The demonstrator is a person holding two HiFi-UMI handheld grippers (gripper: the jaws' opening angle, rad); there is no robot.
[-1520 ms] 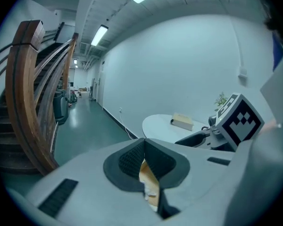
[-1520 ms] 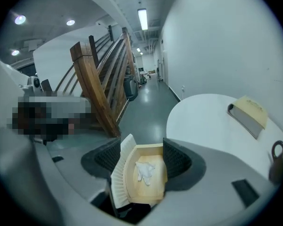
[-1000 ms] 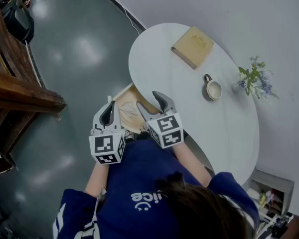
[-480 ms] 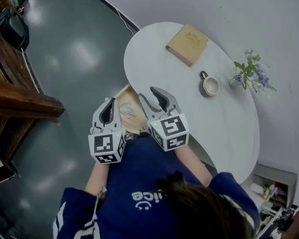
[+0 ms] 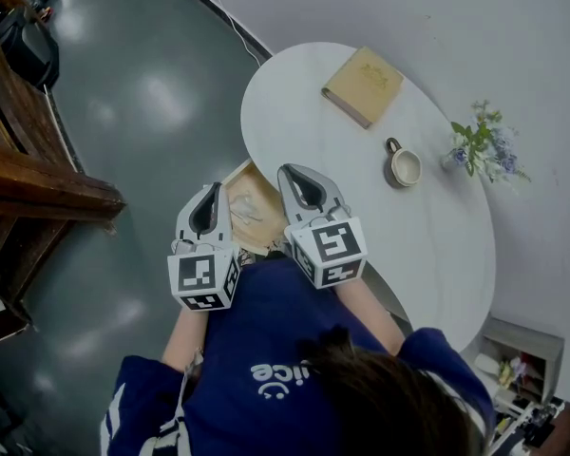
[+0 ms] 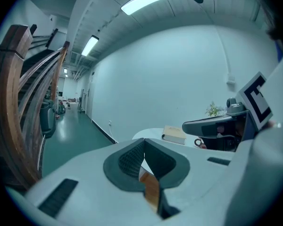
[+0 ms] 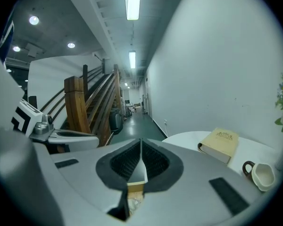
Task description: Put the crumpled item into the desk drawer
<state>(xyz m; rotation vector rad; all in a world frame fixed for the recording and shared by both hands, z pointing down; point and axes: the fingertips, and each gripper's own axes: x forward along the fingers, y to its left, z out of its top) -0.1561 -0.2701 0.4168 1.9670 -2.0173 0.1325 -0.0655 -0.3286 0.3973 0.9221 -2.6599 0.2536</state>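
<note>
A wooden drawer (image 5: 238, 173) stands pulled out from under the near edge of the round white table (image 5: 437, 255). A pale crumpled item (image 5: 250, 210) lies inside it. My left gripper (image 5: 210, 188) hangs over the drawer's left side, shut and empty; its tips (image 6: 143, 140) meet. My right gripper (image 5: 290, 171) is over the drawer's right side. Its jaws are closing, and the tips (image 7: 141, 140) stand together with nothing between them. Through the gap under the right jaws I see the drawer and the crumpled item (image 7: 134, 202) below.
On the table lie a tan book (image 5: 364, 85), a small mug (image 5: 405, 169) and a sprig of flowers (image 5: 482, 147). A wooden staircase (image 5: 28, 179) runs along the left. Grey floor surrounds the table; a white wall is behind it.
The right gripper's jaws went from wide open to closed over the drawer. The left gripper stayed shut and hardly moved.
</note>
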